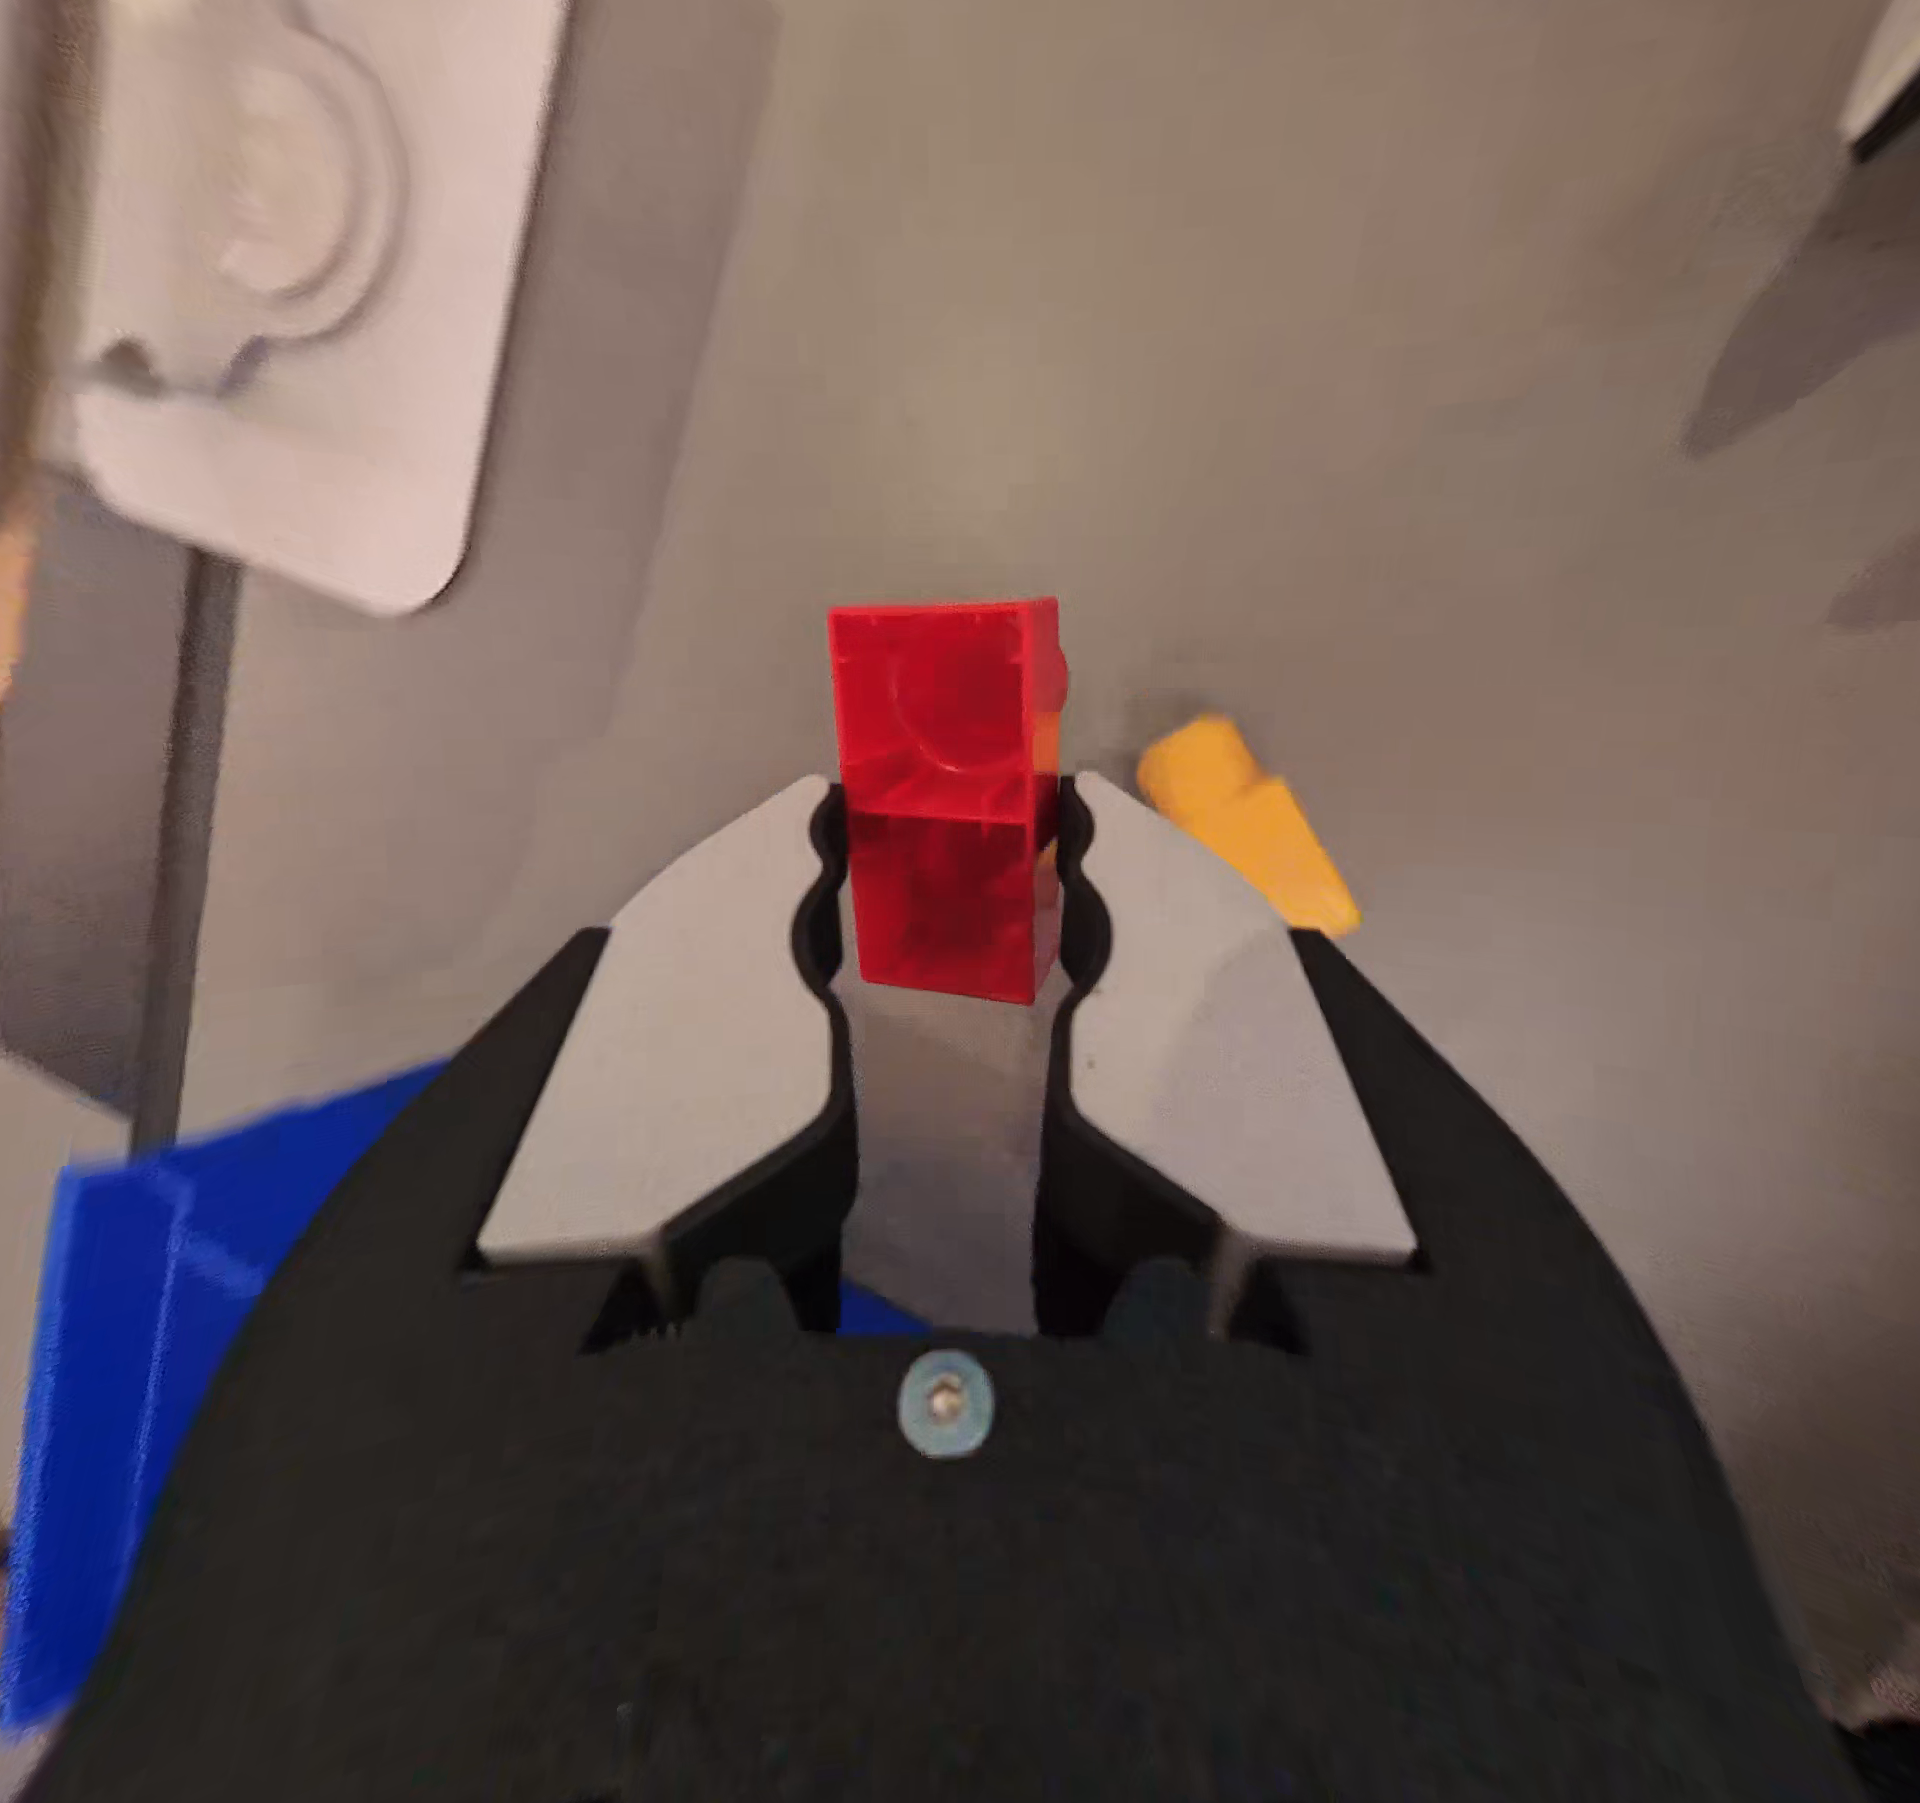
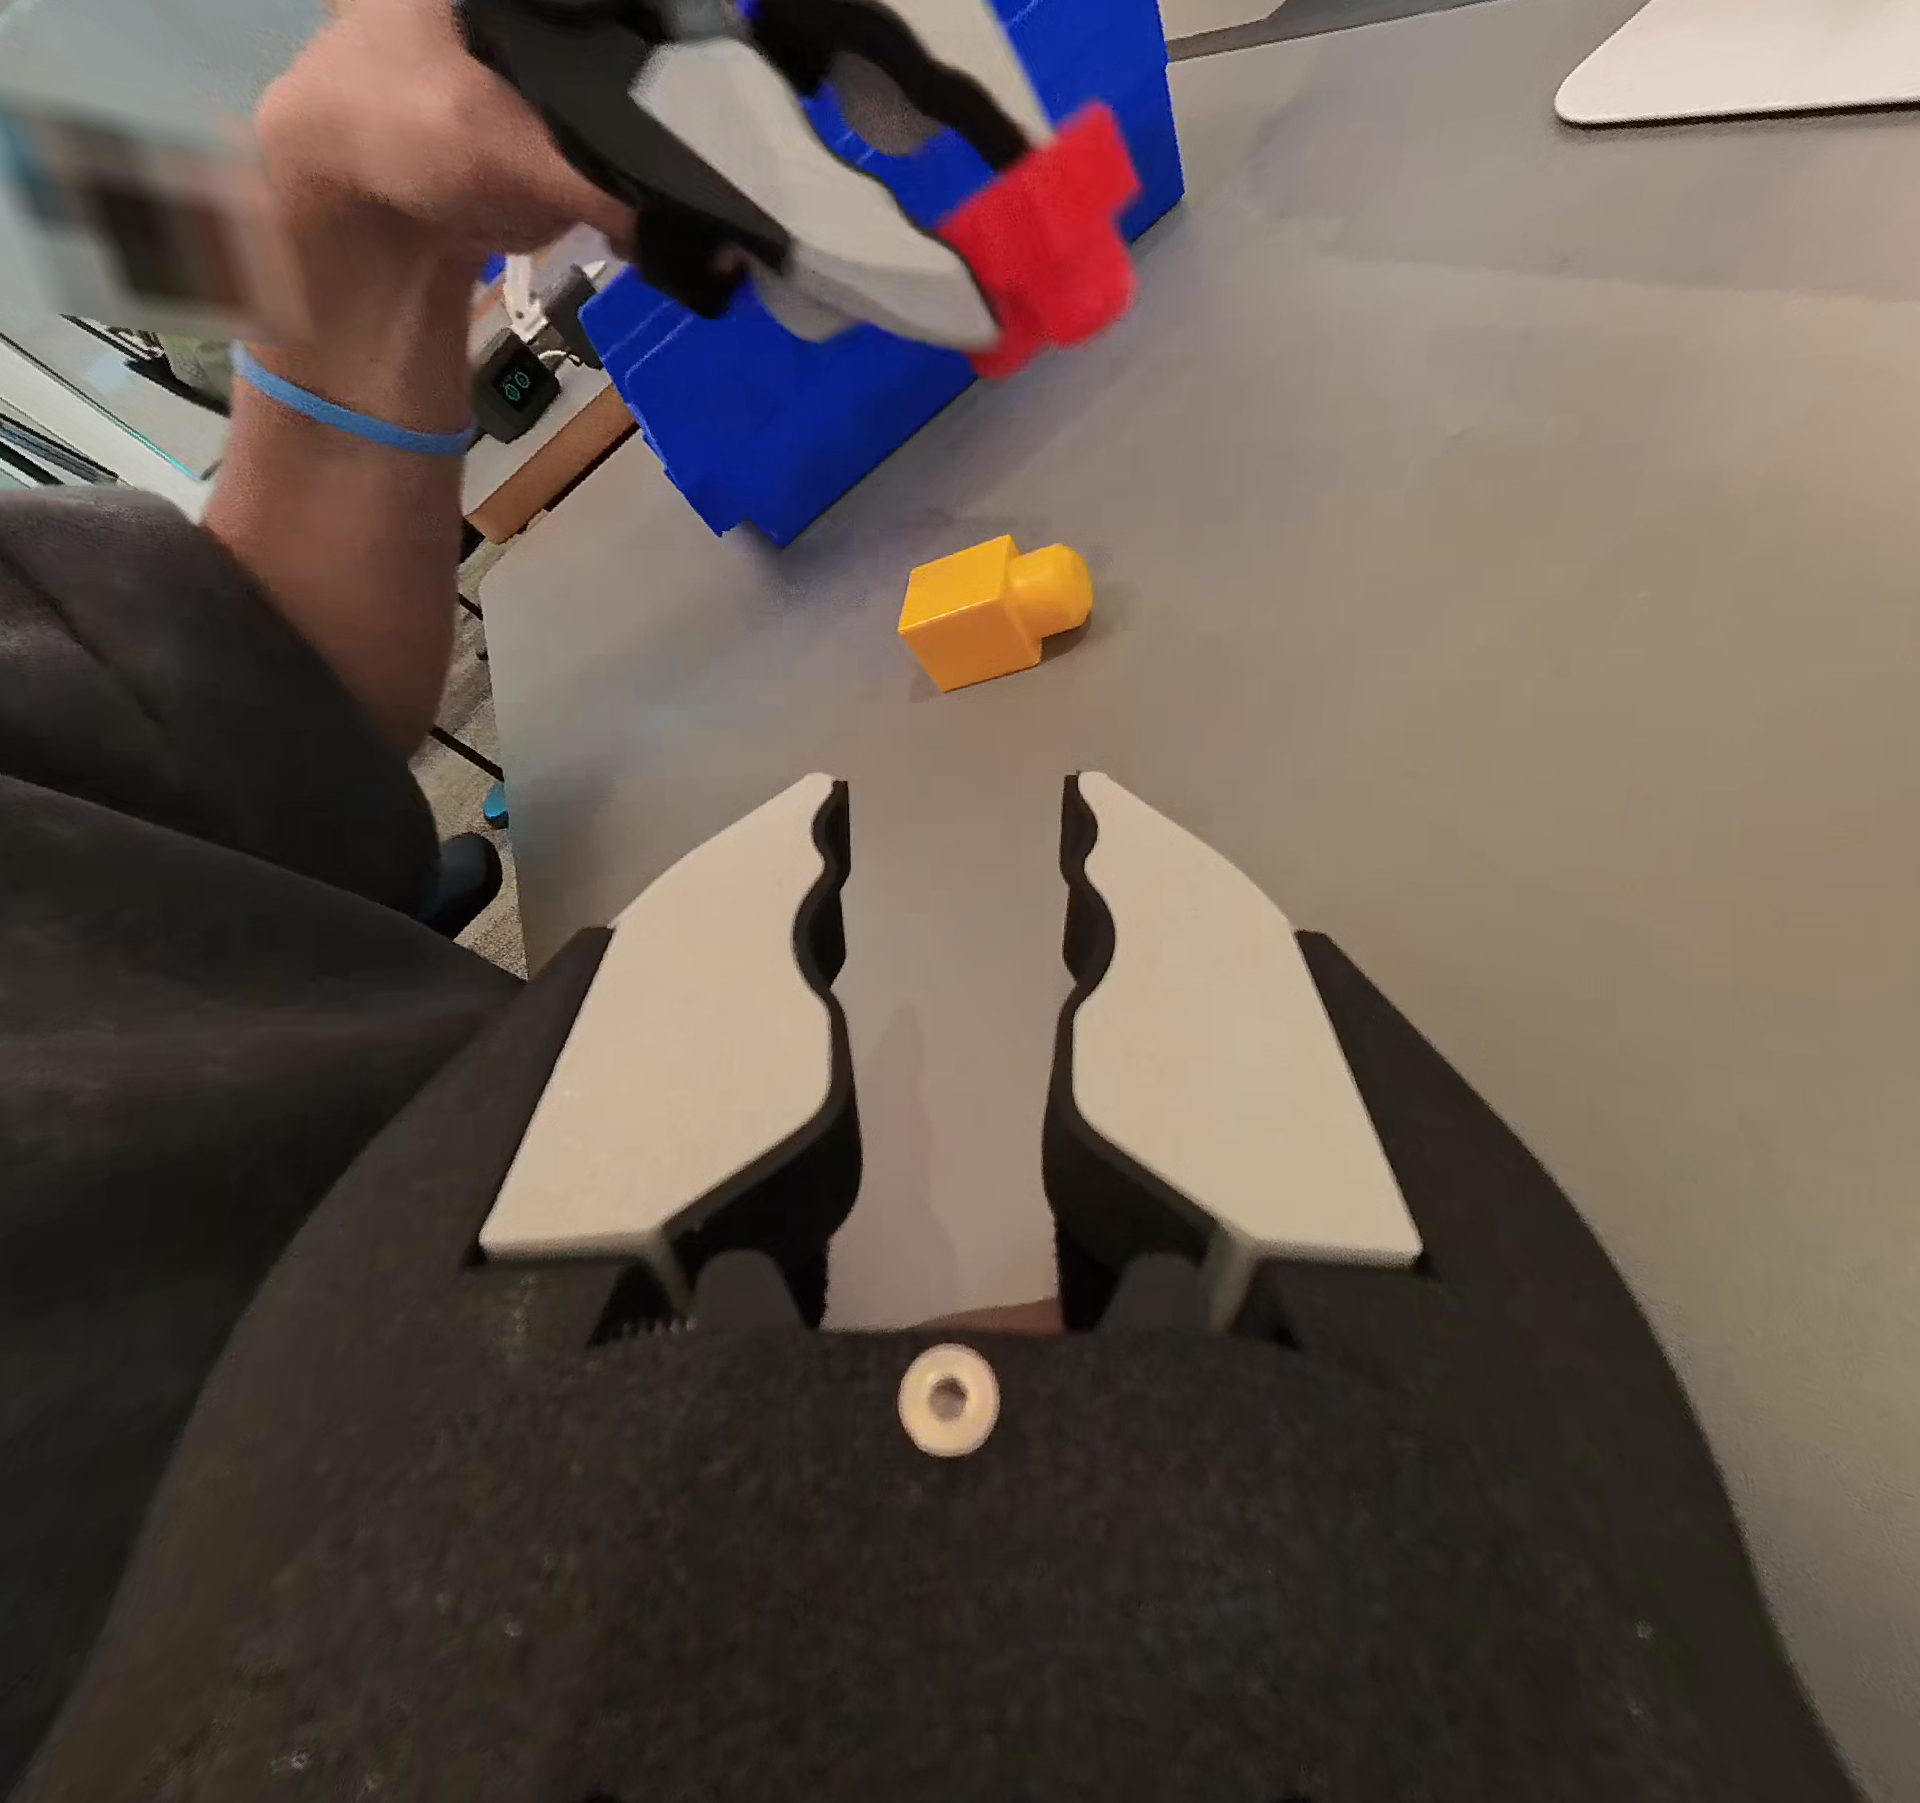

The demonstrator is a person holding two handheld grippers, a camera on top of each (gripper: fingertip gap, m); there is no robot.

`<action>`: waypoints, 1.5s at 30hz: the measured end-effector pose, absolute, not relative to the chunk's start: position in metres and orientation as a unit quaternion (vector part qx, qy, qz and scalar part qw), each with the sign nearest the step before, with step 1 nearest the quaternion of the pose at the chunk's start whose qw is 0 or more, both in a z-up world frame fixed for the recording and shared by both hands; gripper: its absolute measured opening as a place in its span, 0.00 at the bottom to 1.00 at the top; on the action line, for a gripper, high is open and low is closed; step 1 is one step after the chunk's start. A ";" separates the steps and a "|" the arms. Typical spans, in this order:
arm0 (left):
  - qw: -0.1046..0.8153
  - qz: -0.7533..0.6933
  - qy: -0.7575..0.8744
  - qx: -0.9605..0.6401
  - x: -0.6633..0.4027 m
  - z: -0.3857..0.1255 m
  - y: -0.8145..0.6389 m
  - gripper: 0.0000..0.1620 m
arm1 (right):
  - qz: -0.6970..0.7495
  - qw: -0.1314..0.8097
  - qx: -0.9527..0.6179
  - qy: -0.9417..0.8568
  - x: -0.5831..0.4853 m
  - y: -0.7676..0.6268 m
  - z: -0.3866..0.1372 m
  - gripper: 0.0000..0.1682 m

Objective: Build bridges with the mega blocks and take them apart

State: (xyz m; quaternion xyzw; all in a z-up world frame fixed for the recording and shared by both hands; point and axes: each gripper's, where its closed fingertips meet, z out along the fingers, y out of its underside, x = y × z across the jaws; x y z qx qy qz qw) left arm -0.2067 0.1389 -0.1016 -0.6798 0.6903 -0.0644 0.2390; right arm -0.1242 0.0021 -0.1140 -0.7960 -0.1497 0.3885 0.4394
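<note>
while left tool (image 1: 951,880) grips red block (image 1: 940,797), yellow block (image 2: 987,615) mid-table

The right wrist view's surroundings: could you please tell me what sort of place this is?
Probably an office: a grey desk, a pale monitor-style stand base at its far corner, and carpeted floor beyond the edge.

The grey desk (image 2: 1455,610) carries a yellow block (image 2: 987,615) on its side just ahead of the right hand-held gripper (image 2: 954,797), a blue bin (image 2: 831,403) beyond it.
</note>
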 end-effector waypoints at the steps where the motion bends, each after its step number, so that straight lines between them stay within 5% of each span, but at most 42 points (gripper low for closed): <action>1: 0.223 -0.060 0.704 -0.671 -0.191 -0.114 0.138 0.23 | 0.388 0.439 -0.796 -0.150 -0.124 0.001 -0.114 0.23; 11: 0.185 -0.024 0.744 -0.642 -0.120 -0.169 0.154 0.24 | 0.381 0.443 -0.798 -0.148 -0.119 -0.002 -0.114 0.23; 15: 0.204 -0.015 0.727 -0.655 -0.126 -0.171 0.153 0.38 | 0.386 0.438 -0.798 -0.149 -0.120 -0.003 -0.115 0.23; 26: 0.467 -0.258 0.345 -0.772 -0.294 -0.041 0.099 0.39 | 0.375 0.435 -0.802 -0.164 -0.126 0.000 -0.119 0.23; 32: 0.461 -0.117 0.230 -0.849 -0.420 -0.068 0.098 0.42 | 0.384 0.424 -0.802 -0.174 -0.139 0.001 -0.122 0.23; 45: 0.348 0.101 0.098 -0.927 -0.488 -0.115 0.240 0.47 | 0.366 0.426 -0.807 -0.183 -0.136 -0.003 -0.122 0.22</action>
